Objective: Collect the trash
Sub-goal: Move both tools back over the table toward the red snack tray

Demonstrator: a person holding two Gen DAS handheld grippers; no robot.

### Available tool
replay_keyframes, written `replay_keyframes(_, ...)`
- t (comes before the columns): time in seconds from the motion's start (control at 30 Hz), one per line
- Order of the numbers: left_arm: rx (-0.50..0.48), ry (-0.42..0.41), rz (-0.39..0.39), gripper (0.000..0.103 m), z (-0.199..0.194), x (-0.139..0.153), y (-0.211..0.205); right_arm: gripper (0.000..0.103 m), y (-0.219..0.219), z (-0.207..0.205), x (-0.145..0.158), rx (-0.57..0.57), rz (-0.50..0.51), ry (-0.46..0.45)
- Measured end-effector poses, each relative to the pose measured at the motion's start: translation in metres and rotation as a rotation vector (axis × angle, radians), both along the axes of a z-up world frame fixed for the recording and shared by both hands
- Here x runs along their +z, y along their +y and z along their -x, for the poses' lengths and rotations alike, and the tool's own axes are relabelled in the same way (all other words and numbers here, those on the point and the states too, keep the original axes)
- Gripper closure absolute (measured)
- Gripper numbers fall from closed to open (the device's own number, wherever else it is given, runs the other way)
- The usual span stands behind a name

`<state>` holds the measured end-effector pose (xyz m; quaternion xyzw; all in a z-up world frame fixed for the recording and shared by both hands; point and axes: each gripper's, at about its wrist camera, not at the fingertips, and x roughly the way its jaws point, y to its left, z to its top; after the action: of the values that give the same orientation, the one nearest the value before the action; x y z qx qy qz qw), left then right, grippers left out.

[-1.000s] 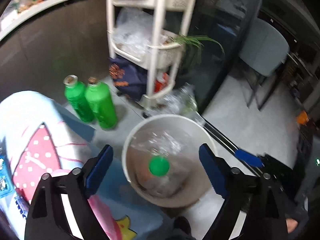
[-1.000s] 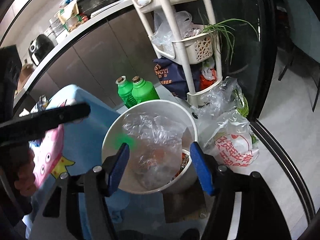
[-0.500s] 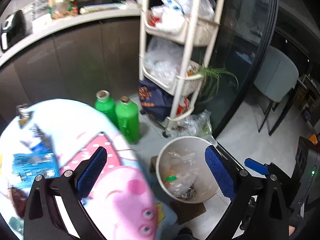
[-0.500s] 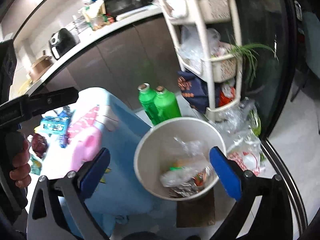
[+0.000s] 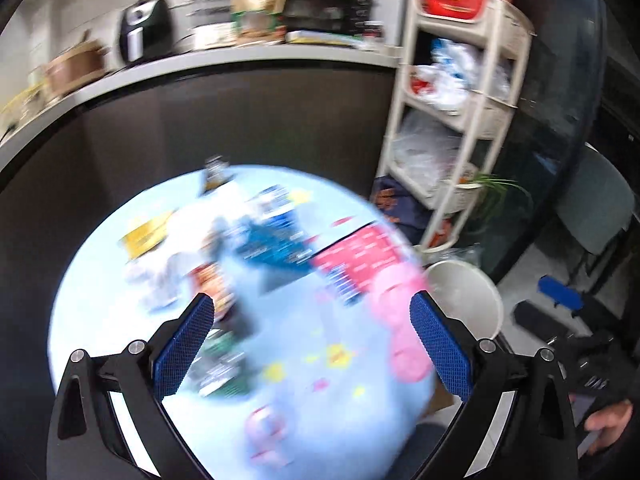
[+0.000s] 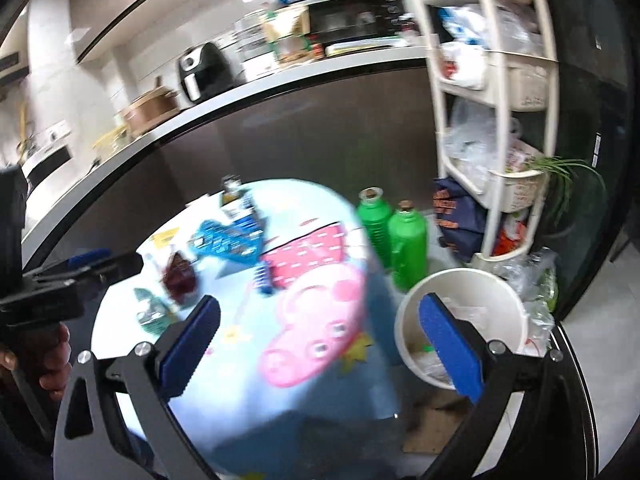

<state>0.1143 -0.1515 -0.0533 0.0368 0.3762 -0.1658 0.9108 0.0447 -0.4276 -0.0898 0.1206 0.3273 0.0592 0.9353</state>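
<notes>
My left gripper point(image 5: 312, 344) hangs open and empty above a round table point(image 5: 348, 412) with a light blue cartoon-pig cloth. Several wrappers lie on it, blurred: a blue packet point(image 5: 276, 244), a yellow one point(image 5: 146, 236), white crumpled paper point(image 5: 160, 280). My right gripper point(image 6: 320, 348) is open too, with nothing between its fingers, over the table's near right side. The white trash bin point(image 6: 416, 316) stands on the floor right of the table, with clear plastic and a green cap inside. In the right wrist view the left gripper point(image 6: 96, 264) shows at the left edge.
Two green bottles point(image 6: 408, 244) stand on the floor between table and bin. A white shelf cart point(image 6: 496, 152) with bags and a plant is behind the bin, by a dark glass door. A dark counter point(image 5: 200, 64) with appliances runs along the back. A hand point(image 5: 608, 424) holds the right tool.
Both grippers rose and swung left from above the bin to over the table. The plastic bottle with the green cap that was between the jaws now lies in the bin. Both jaws stand wider.
</notes>
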Motion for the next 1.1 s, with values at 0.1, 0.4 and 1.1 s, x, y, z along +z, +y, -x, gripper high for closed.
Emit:
replay_keyframes(0.1, 0.068, 0.022, 0.000, 0.008, 0.007, -0.009, 0.046, 0.003, 0.033, -0.003, 0.000, 0.047, 0.006, 0.019)
replay_keyframes(0.4, 0.148, 0.087, 0.035, 0.009, 0.020, -0.038, 0.138, 0.003, 0.114, -0.030, -0.009, 0.184, -0.054, 0.109)
replay_keyframes(1.1, 0.109, 0.140, 0.113, 0.009, -0.005, -0.061, 0.171, 0.096, 0.227, -0.171, -0.052, 0.342, -0.014, 0.274)
